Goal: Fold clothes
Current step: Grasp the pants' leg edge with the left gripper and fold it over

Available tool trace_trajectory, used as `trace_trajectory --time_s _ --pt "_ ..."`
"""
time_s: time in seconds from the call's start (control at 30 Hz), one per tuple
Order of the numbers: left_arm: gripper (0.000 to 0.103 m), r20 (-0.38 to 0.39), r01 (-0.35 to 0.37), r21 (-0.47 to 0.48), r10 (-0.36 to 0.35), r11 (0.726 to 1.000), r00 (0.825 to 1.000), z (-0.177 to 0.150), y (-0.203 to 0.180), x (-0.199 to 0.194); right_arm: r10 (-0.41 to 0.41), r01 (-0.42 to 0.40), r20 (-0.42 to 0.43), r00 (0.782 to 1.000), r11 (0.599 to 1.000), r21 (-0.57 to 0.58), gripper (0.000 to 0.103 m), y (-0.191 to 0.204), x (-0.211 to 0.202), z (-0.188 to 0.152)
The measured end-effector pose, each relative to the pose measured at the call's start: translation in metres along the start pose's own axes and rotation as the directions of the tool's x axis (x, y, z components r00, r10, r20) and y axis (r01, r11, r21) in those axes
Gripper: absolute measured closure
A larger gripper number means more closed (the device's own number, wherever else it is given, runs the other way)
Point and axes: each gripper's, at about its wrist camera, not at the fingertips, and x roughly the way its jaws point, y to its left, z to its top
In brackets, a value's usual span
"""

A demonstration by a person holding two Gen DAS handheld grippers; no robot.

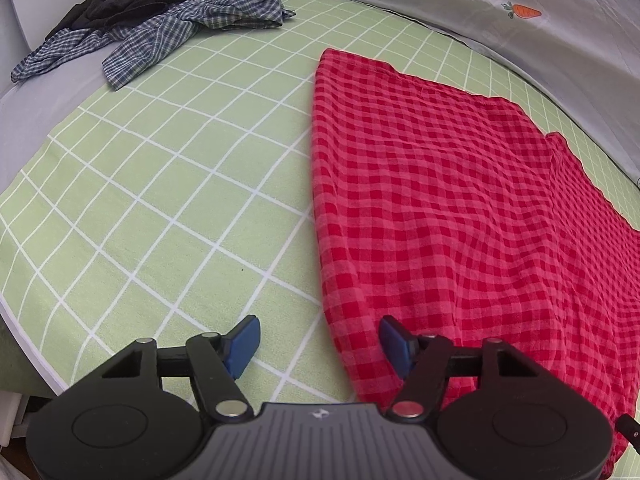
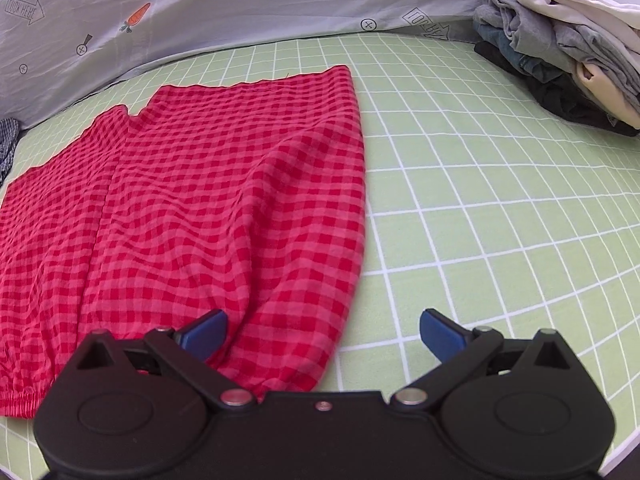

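Note:
A red checked garment (image 1: pixel 460 208) lies spread flat on the green grid sheet (image 1: pixel 168 200); it also shows in the right wrist view (image 2: pixel 192 216), with an elastic band at its near edge. My left gripper (image 1: pixel 320 346) is open and empty, straddling the garment's near left edge: its right blue finger (image 1: pixel 394 344) is over the cloth, its left finger over bare sheet. My right gripper (image 2: pixel 322 334) is open and empty over the garment's near right corner: its left finger (image 2: pixel 204 334) is over the cloth, its right finger over bare sheet.
A crumpled blue checked shirt (image 1: pixel 172 28) and a black garment (image 1: pixel 120 4) lie at the far left. A stack of folded grey, white and dark clothes (image 2: pixel 568 48) sits at the far right. A grey printed sheet (image 2: pixel 240 4) rises behind the green grid sheet (image 2: pixel 500 200).

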Motion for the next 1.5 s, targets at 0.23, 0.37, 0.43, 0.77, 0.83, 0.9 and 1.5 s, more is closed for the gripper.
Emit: trace_trajectory --time_s 0.23,0.37,0.43,0.77,0.83,0.9,1.5 --pt "0.081 0.012 0.029 -0.02 -0.029 0.999 1.0 0.001 -0.01 0.002 0.095 -0.097 0.066 0.993 0.995 0.032 0.0 -0.012 -0.008 0.008" --pt "0.1 0.025 0.049 -0.034 -0.048 0.998 0.999 0.0 -0.014 0.001 0.033 -0.033 0.02 0.999 0.999 0.029 0.0 -0.017 0.002 0.009" --pt "0.101 0.035 0.063 -0.04 -0.061 0.997 0.998 0.001 -0.017 -0.002 0.022 -0.023 0.014 1.0 0.999 0.043 0.0 -0.023 0.003 0.008" --pt "0.102 0.103 0.352 0.127 -0.365 0.927 0.925 0.022 -0.09 -0.048 0.001 -0.002 0.01 1.0 0.998 0.061 0.0 -0.037 0.003 0.006" --pt "0.096 0.062 0.463 0.169 -0.479 0.87 0.876 0.022 -0.112 -0.052 -0.003 0.002 0.011 1.0 0.998 0.065 0.0 -0.038 0.002 0.005" --pt "0.09 0.027 0.522 0.131 -0.529 0.843 0.848 0.019 -0.121 -0.047 -0.005 0.004 0.014 1.0 0.998 0.069 0.0 -0.038 0.001 0.005" --pt "0.082 -0.022 0.497 -0.248 -0.517 0.832 0.855 0.01 -0.018 -0.023 0.168 -0.18 0.091 0.982 0.971 0.155 0.027 0.0 -0.027 0.022"
